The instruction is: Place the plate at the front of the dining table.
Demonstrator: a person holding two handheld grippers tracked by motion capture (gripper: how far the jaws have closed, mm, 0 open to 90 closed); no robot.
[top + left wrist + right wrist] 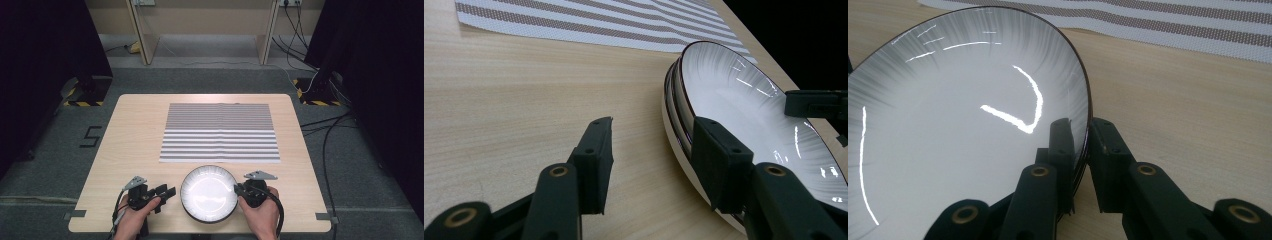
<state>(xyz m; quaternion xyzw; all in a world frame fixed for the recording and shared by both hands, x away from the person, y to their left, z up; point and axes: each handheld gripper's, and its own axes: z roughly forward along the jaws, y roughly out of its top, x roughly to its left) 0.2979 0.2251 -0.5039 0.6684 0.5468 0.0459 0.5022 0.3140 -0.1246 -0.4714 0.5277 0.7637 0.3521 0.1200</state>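
At table's near edge, 6 o'clock of striped mat (220,132): stacked plates (208,193) pinched at 3 o'clock rim by right gripper (241,190), left gripper (167,192) spread wide at 9 o'clock — one-sided lift likely to tip or slide the stack.

Black "5" on grey floor (91,136)

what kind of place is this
Probably a lab or recording room, not a home: a lone table on grey carpet, loose cables across the floor, hazard tape on stand feet, and dark curtains at both sides.
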